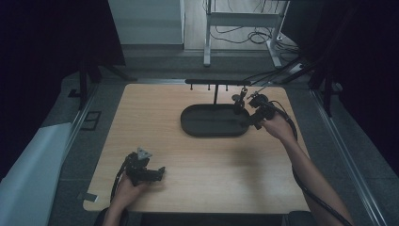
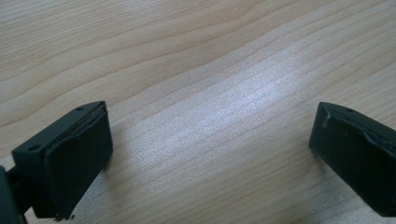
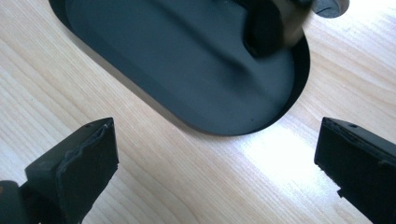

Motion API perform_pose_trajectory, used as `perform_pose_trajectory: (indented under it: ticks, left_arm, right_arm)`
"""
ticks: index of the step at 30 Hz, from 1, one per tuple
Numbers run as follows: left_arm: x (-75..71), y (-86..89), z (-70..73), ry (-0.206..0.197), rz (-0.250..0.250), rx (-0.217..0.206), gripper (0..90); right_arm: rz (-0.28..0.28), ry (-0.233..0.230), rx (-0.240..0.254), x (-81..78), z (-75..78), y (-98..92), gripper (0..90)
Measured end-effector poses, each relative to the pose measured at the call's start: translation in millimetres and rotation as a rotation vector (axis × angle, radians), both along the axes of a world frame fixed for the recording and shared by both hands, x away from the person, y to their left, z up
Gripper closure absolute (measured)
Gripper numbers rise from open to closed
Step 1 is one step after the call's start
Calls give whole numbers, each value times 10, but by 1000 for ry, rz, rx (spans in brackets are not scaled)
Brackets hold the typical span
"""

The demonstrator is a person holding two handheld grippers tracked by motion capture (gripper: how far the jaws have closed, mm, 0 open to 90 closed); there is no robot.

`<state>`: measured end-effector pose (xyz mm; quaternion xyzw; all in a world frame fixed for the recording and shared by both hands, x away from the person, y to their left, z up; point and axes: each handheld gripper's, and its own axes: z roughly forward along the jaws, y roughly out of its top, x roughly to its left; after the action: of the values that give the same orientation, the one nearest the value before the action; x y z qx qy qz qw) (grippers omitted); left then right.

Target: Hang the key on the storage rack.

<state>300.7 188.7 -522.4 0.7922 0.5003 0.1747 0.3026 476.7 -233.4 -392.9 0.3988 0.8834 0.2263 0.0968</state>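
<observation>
A black oval tray (image 1: 214,123) lies on the wooden table, with a thin post and a crossbar (image 1: 216,82) rising from its far side. A small dark object (image 1: 241,99) hangs from the bar's right end; it appears blurred (image 3: 271,28) in the right gripper view. My right gripper (image 1: 251,113) hovers at the tray's right end, open, with nothing between its jaws (image 3: 215,158). The tray's rim (image 3: 187,123) lies just ahead of it. My left gripper (image 1: 159,174) rests low near the table's front left, open over bare wood (image 2: 210,149).
The wooden table (image 1: 155,127) is bordered by grey floor. A white sheet (image 1: 28,174) lies at the left. A metal desk frame (image 1: 244,21) and cables stand behind the table. A black cable (image 1: 310,193) trails along the right forearm.
</observation>
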Motion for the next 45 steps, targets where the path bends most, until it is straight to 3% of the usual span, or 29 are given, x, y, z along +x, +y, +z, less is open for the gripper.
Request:
perform_pose_trajectory:
  ticks: [12,45]
  left_arm:
    - [0,0,-1,0,0,-1,0]
    - [0,0,-1,-1,0,-2,0]
  right_arm:
    - [-8,10,48,-198,-105,-92,0]
    - [3,-21,52,-742,-485,-369,0]
